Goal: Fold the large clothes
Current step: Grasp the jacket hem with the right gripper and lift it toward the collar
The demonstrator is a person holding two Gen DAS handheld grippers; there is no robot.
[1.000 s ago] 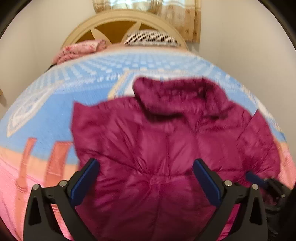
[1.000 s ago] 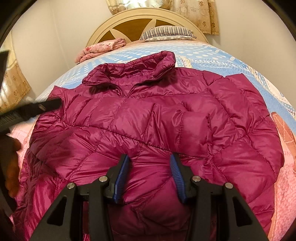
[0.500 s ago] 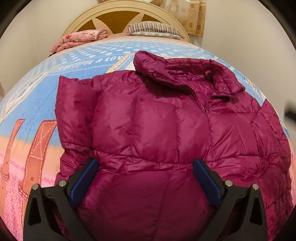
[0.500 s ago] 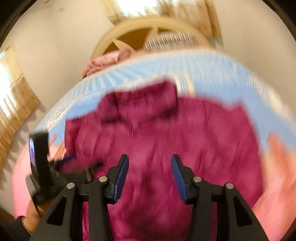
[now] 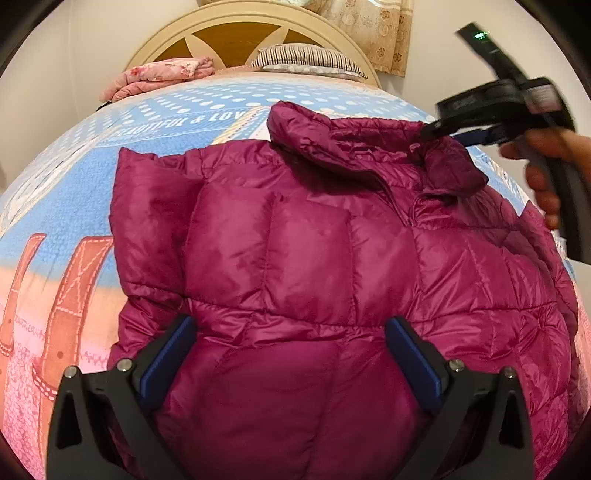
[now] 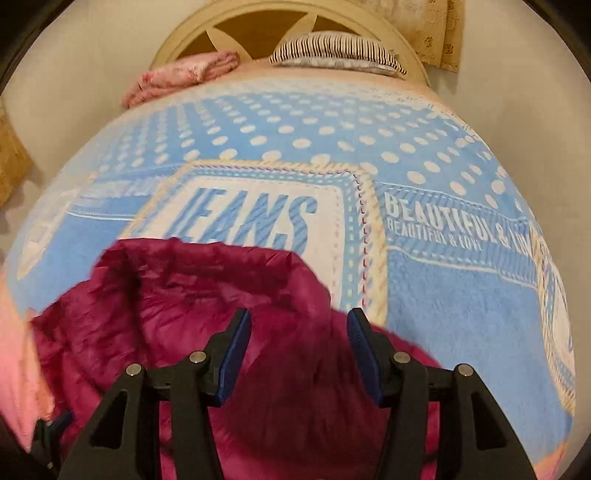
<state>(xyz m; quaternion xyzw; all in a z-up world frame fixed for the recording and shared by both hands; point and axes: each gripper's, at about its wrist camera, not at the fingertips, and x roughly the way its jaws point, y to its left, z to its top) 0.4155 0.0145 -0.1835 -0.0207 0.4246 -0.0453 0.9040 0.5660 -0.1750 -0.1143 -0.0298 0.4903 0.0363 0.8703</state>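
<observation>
A magenta quilted puffer jacket (image 5: 306,251) lies spread on the bed, collar toward the headboard. My left gripper (image 5: 290,349) is open and hovers over the jacket's lower part, holding nothing. My right gripper (image 6: 295,339) is open, its fingers over the jacket's collar (image 6: 207,280). In the left wrist view the right gripper (image 5: 461,134) is at the collar's right end, held by a hand (image 5: 543,173).
The bed has a blue, white and pink blanket (image 6: 443,288) printed with "JEANS". A folded pink cloth (image 5: 162,75) and a striped pillow (image 5: 306,59) lie by the cream headboard (image 5: 236,22). Curtains (image 5: 373,29) hang behind.
My right gripper has moved from the jacket's lower part up to the collar, still open. The left gripper has stayed open over the jacket's lower part.
</observation>
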